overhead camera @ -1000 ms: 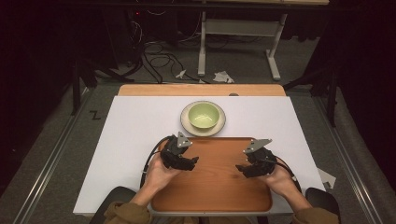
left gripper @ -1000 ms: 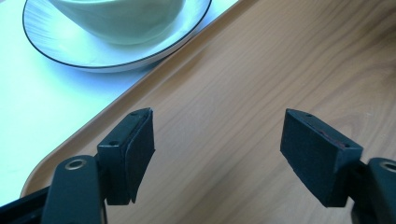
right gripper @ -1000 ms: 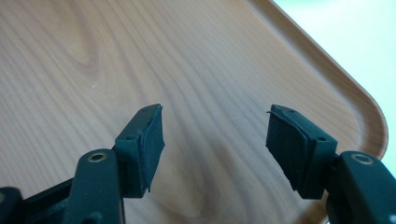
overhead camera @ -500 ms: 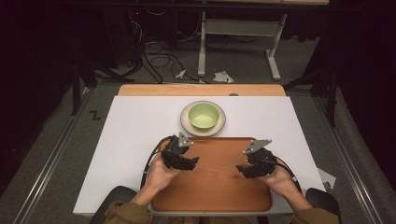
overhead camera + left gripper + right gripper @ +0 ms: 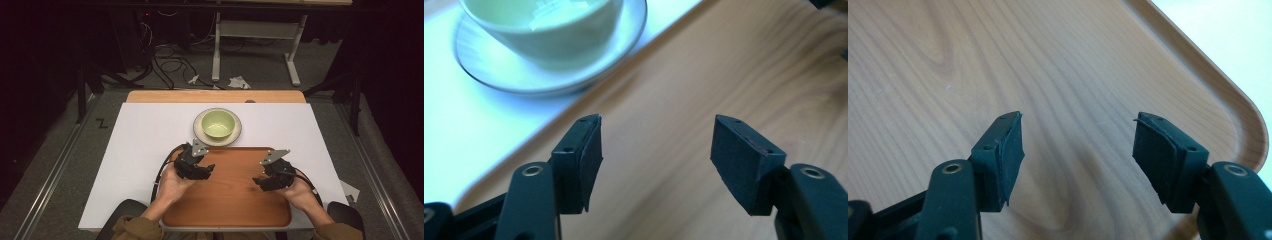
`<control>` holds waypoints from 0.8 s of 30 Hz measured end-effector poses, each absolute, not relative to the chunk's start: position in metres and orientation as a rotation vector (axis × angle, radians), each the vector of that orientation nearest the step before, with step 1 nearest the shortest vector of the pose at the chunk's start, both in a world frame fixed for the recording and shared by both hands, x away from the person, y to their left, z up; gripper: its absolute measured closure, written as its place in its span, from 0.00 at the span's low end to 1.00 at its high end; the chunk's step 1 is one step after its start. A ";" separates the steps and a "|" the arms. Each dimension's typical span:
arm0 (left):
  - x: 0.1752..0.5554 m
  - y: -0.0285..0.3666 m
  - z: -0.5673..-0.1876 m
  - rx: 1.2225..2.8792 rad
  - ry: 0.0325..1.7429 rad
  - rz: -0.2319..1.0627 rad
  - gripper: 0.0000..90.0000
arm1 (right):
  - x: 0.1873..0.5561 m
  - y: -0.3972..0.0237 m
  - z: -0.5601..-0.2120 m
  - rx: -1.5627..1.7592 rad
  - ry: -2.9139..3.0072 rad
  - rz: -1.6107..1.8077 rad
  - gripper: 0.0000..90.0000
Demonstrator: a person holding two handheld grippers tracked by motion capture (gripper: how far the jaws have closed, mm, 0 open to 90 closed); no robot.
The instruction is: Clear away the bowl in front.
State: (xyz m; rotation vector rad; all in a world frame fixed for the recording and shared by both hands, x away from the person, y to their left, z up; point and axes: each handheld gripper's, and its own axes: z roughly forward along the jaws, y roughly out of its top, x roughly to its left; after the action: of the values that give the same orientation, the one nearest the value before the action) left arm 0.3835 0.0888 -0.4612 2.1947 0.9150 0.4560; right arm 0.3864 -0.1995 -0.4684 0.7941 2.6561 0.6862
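A wooden tray [image 5: 230,200] lies on the white tabletop [image 5: 145,145] at the near edge. Just beyond its far rim a pale green bowl [image 5: 217,123] stands on a grey saucer [image 5: 236,135]. My left gripper [image 5: 206,170] hovers over the tray's far left part. In the left gripper view its jaws [image 5: 656,145] stand open over bare wood with nothing between them, having just been closing a little, and the bowl [image 5: 549,25] and saucer [image 5: 489,75] lie ahead to the left. My right gripper [image 5: 259,182] is open over the tray's right part [image 5: 973,60], holding nothing.
A wooden strip [image 5: 215,96] runs along the table's far edge. Beyond it on the floor are cables [image 5: 170,65] and a white desk frame [image 5: 255,40]. The tray's raised rim [image 5: 1238,110] curves just right of the right gripper.
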 end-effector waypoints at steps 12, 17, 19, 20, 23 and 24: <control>0.390 0.082 -0.448 2.206 0.844 0.470 0.38 | 0.386 -0.199 -0.469 0.788 2.671 0.675 0.41; 0.400 0.082 -0.435 2.180 0.888 0.454 0.37 | 0.385 -0.198 -0.469 0.782 2.667 0.684 0.41; 0.406 0.085 -0.431 2.160 0.914 0.427 0.36 | 0.386 -0.199 -0.469 0.782 2.664 0.688 0.41; 0.408 0.086 -0.429 2.157 0.920 0.427 0.36 | 0.386 -0.199 -0.469 0.781 2.664 0.689 0.41; 0.415 0.088 -0.424 2.154 0.950 0.396 0.32 | 0.385 -0.198 -0.469 0.778 2.668 0.683 0.41; 0.415 0.088 -0.424 2.154 0.950 0.396 0.32 | 0.385 -0.198 -0.469 0.778 2.668 0.682 0.41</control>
State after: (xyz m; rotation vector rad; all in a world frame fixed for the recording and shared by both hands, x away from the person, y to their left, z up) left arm 0.4148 0.0878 -0.4243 2.1536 0.9505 0.3955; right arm 0.3850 -0.1981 -0.4688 0.7778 2.6679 0.6817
